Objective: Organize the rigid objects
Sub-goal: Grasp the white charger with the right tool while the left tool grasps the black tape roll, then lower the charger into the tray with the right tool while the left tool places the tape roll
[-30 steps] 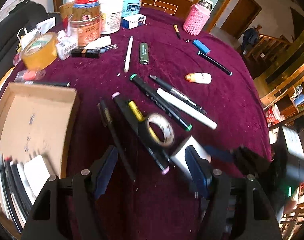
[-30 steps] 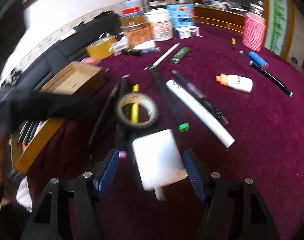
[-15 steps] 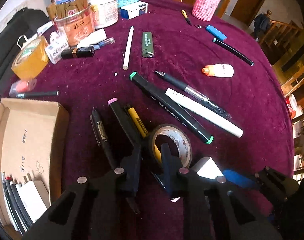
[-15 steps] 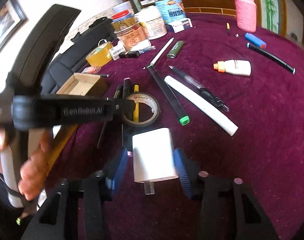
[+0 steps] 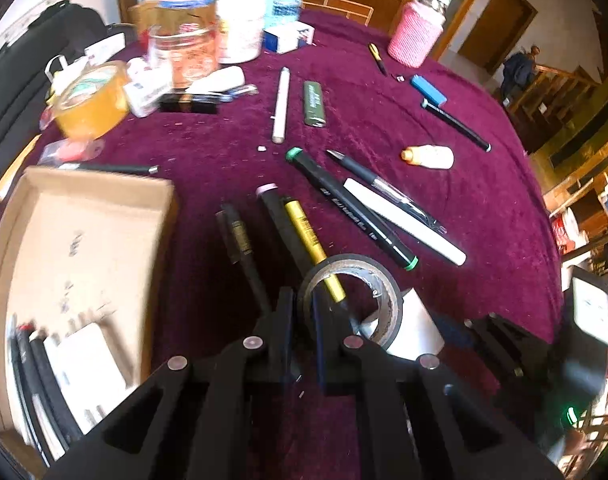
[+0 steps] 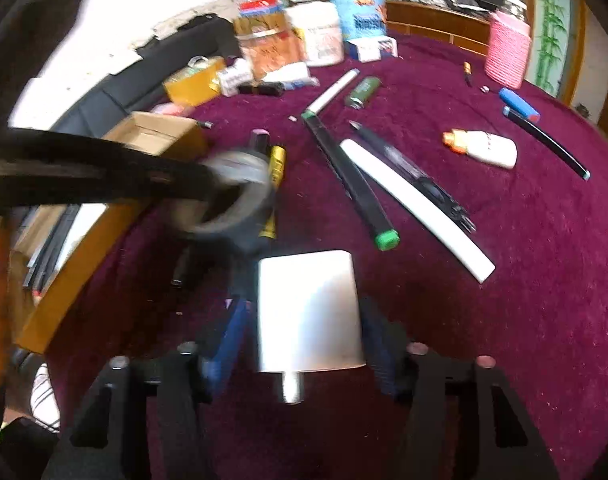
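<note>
A round worktop (image 5: 484, 208) draped in deep purple velvet fills both views, with wooden furniture and a stair rail in the room behind. At the near edge the right tongs (image 6: 304, 320) have their blue pads set against the two flat sides of a white charger block (image 6: 308, 312), prong end toward the camera; a grip across the broad faces suits a smooth box that would otherwise slip. They slant steeply down toward the cloth. Just beside them, the left tongs (image 5: 302, 324) are pinched nearly together on the wall of a roll of dark tape (image 5: 350, 300), one finger inside the ring and one outside, a sensible hold for a hoop too wide to span. They too tip steeply downward. The roll appears raised off the yellow pen (image 5: 308, 236) and black markers under it. By the worktop's left edge the cardboard box (image 5: 84, 232) already holds pens and a white block, the likely destination. Jars, a tape dispenser and a pink bottle crowd the far edge.
</note>
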Action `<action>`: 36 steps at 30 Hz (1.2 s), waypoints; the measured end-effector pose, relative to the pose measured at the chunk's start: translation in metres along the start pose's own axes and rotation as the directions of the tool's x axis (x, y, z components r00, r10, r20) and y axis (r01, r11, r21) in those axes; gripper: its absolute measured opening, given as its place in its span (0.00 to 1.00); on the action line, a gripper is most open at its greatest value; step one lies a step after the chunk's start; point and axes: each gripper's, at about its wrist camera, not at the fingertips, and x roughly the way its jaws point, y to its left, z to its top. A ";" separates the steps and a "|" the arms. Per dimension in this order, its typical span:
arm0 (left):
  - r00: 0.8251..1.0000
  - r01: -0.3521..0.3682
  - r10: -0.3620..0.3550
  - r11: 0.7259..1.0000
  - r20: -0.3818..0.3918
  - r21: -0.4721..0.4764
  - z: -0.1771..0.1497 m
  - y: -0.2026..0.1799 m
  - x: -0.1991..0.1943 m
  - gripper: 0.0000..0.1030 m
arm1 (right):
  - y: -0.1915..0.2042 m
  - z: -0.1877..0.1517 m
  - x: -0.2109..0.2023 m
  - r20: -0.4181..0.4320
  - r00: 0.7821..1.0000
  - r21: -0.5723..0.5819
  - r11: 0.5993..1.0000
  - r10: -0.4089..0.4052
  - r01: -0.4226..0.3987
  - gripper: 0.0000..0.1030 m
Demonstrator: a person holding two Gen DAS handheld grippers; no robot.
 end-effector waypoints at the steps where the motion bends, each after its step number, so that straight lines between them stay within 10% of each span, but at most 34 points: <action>1: 1.000 0.004 -0.004 1.000 0.011 -0.013 -0.005 0.006 -0.009 0.08 | -0.001 0.000 0.000 0.001 1.000 0.001 1.000 0.000 0.000 0.50; 23: 0.986 0.077 -0.031 0.958 0.166 -0.276 -0.074 0.178 -0.112 0.09 | -0.008 0.003 -0.030 0.099 0.986 0.216 0.964 0.136 -0.155 0.49; 36: 0.980 0.093 -0.032 0.946 0.195 -0.312 -0.050 0.226 -0.116 0.09 | 0.136 0.077 -0.047 0.156 0.937 0.041 0.946 0.311 -0.321 0.50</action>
